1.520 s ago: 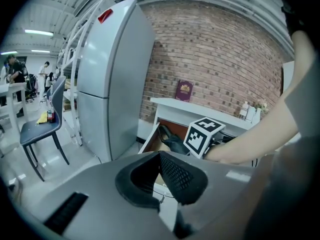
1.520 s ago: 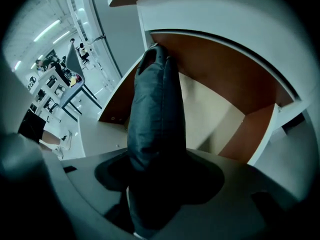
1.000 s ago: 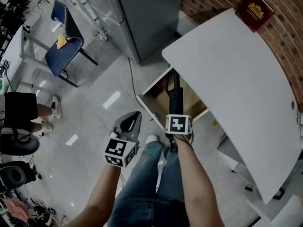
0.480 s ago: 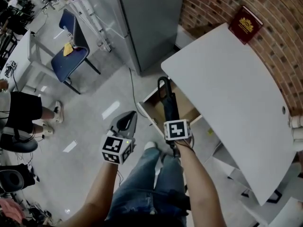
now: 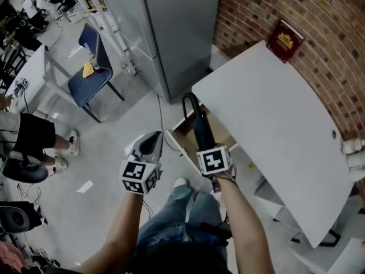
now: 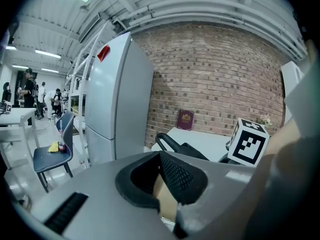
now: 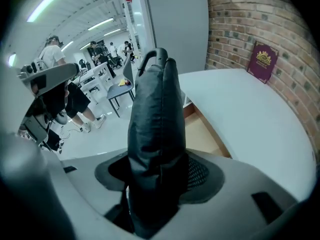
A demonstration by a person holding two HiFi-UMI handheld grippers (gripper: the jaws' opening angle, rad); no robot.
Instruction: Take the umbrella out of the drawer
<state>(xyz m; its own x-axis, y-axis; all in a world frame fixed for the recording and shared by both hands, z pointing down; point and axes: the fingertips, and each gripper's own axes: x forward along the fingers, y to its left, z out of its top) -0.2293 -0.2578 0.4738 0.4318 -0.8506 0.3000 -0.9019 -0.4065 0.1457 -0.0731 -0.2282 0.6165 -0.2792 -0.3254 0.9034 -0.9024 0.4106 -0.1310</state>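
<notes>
Nearest us, the left gripper (image 5: pixel 149 146) hangs left of the open wooden drawer (image 5: pixel 177 146). Its jaws are slightly apart and empty. The right gripper (image 5: pixel 206 147) stands over the drawer's near edge, clenched on the lower end of the black folded fabric umbrella (image 5: pixel 197 123). We note that the umbrella's long axis runs from the claw up and away above the drawer, curved handle farthest. The right hand alone carries it. We judge the pull should follow that axis, clear of the white tabletop (image 5: pixel 268 119) overhanging the drawer's right side. A second ago the umbrella lay low inside the drawer; now it is mostly out and both grippers ride higher.
</notes>
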